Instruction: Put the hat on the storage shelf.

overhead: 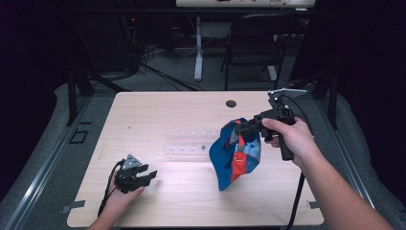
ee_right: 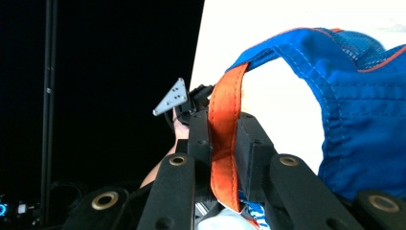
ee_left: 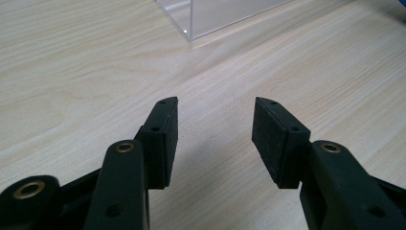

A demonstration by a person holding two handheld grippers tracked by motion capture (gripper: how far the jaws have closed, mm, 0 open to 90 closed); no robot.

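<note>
My right gripper [overhead: 243, 127] is clamped on the orange strap [ee_right: 223, 139] of the blue bag [overhead: 229, 158], which hangs over the table [overhead: 158, 110] at three o'clock. My left gripper [overhead: 147, 176] rests at seven o'clock, jaws apart, holding nothing.

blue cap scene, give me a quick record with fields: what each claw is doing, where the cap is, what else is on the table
right claw: shut on the orange strap of the blue cap
blue cap: hangs from the right claw, its lower edge close to or touching the table, which of the two I cannot tell
left claw: open, holding nothing, low over the near left part of the wooden table
clear plastic box: on the table at mid-width, left of the cap, apart from both claws
background: a dark chair beyond the far edge
</note>
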